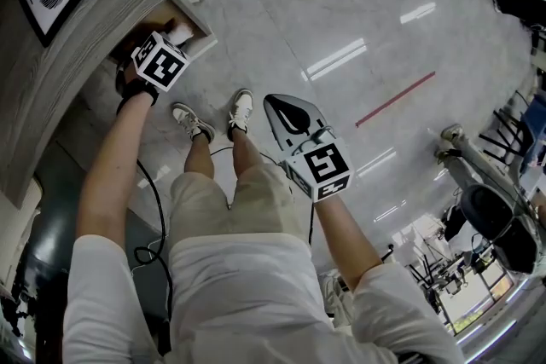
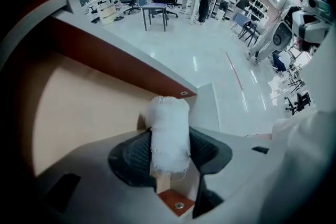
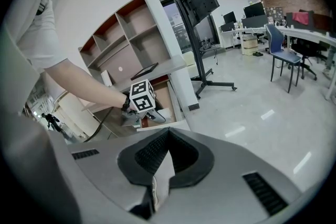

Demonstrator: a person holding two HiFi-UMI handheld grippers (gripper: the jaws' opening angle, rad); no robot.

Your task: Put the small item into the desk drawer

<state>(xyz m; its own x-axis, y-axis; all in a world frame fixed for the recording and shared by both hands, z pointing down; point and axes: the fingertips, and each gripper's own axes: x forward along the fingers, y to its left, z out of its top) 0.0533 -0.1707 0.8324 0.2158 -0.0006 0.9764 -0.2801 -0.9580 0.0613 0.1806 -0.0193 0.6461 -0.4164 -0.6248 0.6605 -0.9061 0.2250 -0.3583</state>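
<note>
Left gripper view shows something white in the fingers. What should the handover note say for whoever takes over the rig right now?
Left gripper: shut on the small white cloth-wrapped roll, held at the open wooden desk drawer with the pale interior.
Right gripper: shut, nothing in it, hanging over the shiny grey floor, away from the desk.
Done: drawer is open, roll is in hand at the drawer.
Left: lower the roll into the drawer and release it. The drawer probably needs closing afterwards.

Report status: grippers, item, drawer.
Left gripper shut on white cloth roll, over open drawer. Right gripper shut, empty, off to the side. No obstruction seen.
</note>
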